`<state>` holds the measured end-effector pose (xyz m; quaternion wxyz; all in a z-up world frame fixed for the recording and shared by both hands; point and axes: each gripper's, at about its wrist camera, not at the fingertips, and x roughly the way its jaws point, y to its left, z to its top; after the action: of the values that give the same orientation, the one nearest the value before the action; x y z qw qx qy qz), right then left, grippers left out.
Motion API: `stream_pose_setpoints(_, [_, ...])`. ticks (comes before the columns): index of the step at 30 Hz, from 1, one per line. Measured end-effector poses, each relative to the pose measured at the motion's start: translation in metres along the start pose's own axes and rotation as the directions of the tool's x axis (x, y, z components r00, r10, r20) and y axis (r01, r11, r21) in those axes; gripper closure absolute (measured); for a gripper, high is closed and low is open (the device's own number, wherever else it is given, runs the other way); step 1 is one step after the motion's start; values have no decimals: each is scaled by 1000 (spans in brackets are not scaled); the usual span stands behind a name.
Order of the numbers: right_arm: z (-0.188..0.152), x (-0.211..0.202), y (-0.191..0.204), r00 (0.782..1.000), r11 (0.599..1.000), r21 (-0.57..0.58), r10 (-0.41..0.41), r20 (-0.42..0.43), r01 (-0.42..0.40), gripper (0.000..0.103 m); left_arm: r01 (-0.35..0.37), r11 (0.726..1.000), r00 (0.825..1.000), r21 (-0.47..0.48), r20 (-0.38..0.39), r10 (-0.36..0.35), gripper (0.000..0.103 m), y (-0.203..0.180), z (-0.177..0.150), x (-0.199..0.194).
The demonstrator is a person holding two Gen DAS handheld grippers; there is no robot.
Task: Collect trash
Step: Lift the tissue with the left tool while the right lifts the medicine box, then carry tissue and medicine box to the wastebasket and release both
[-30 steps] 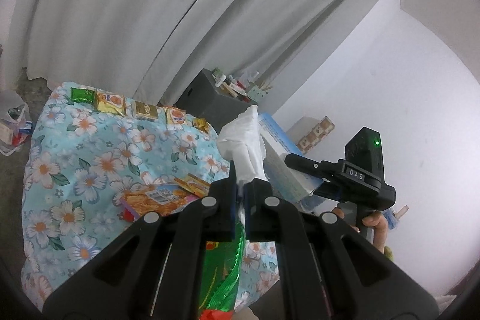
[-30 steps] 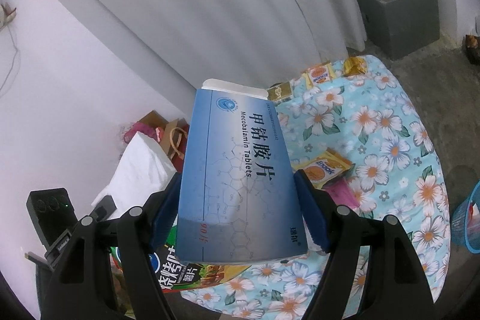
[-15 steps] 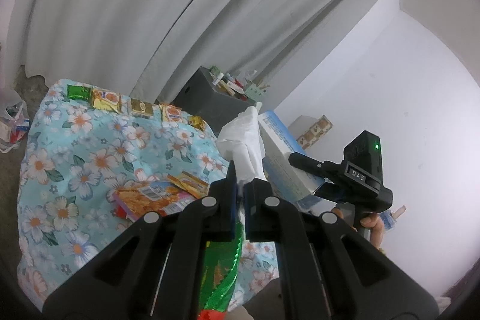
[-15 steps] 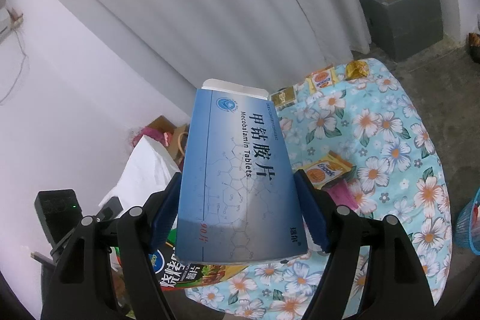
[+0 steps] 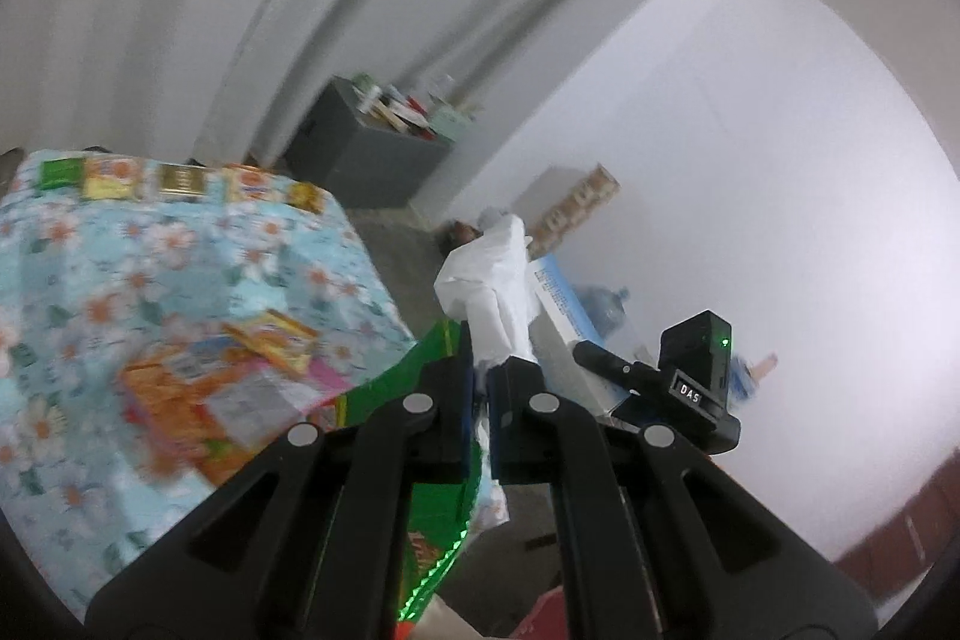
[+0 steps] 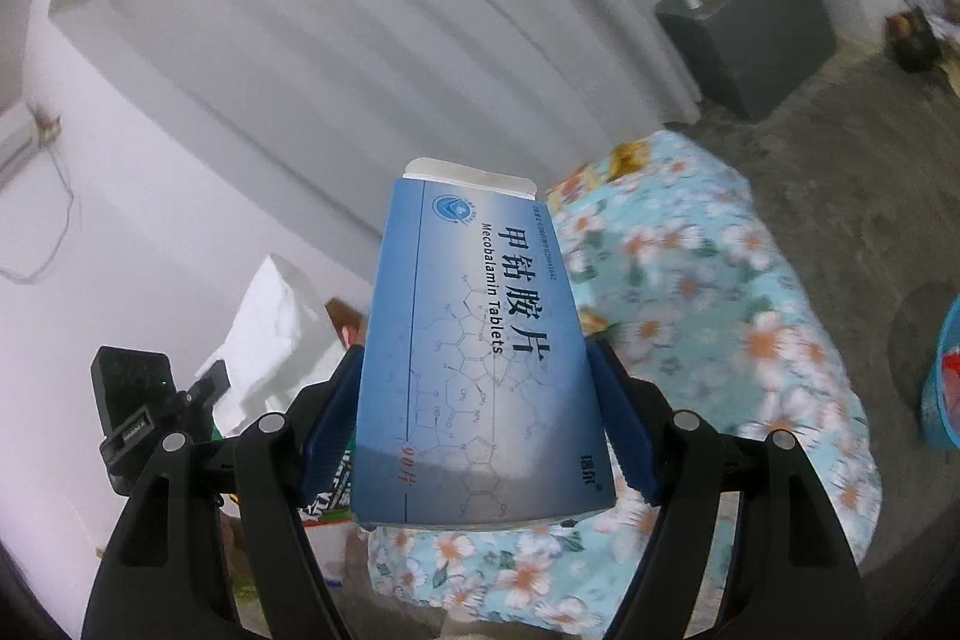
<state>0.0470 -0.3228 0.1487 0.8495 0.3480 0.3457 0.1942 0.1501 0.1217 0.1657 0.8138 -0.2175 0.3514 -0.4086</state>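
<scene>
Left gripper (image 5: 478, 388): fingers nearly together, pinching the lower end of a white crumpled tissue (image 5: 495, 289); a green foil wrapper (image 5: 420, 400) is also caught at the left finger and hangs below it.
Tissue position: held in the air beyond the table edge, standing up from the fingertips.
Right gripper (image 6: 480, 400): fingers spread wide, clamping a blue medicine box (image 6: 474, 370) by its two long sides.
Medicine box position: upright between the blue pads, white end flap on top, printed "Mecobalamin Tablets"; off the table, raised in front of the curtain.
Cross view: in the left wrist view the box (image 5: 570, 334) shows just right of the tissue.
Table (image 5: 180, 280): covered with a floral light-blue cloth; a row of small packets (image 5: 174, 178) along the far edge, an orange snack pack (image 5: 216, 394) near the middle.
Background: grey curtain (image 6: 360, 40), grey cabinet (image 6: 750, 22) with clutter on top.
Floor, right side: blue bin (image 6: 942, 376), partly in view.
</scene>
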Motion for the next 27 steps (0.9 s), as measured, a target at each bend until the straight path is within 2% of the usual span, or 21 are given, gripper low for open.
stream_pose_setpoints(7, [-9,-67,-76,993,992,120,-38,109,25,31,48,997,989,65,-141,-39,101,-43,3,101])
stream_pose_setpoints(11, [-18,-80,-112,990,982,184,-72,121,49,31,10,995,983,103,-182,9,101,-45,3,141])
stream_pose_setpoints(14, [-20,-73,-136,991,971,233,-81,109,54,31,-57,996,977,63,-200,69,101,-13,8,160])
stream_pose_setpoints(16, [-20,-62,-144,993,968,247,-76,94,51,31,-105,994,975,33,-195,110,101,11,11,158])
stream_pose_setpoints(18, [-18,-45,-149,996,966,255,-63,69,43,31,-189,982,961,7,-203,186,101,47,12,161])
stream_pose_setpoints(20, [-15,-26,-151,998,966,255,-46,41,34,31,-274,961,936,-30,-236,260,101,87,4,163])
stream_pose_setpoints(23, [-14,5,-152,1000,966,257,-22,-7,23,31,-359,930,908,-81,-262,328,101,131,-7,156])
stream_pose_setpoints(25, [-12,28,-151,999,965,262,-5,-40,15,31,-398,910,898,-116,-255,359,101,156,-10,145])
stream_pose_setpoints(27, [-9,49,-149,997,966,259,8,-71,10,31,-425,896,895,-129,-207,395,101,169,-3,127])
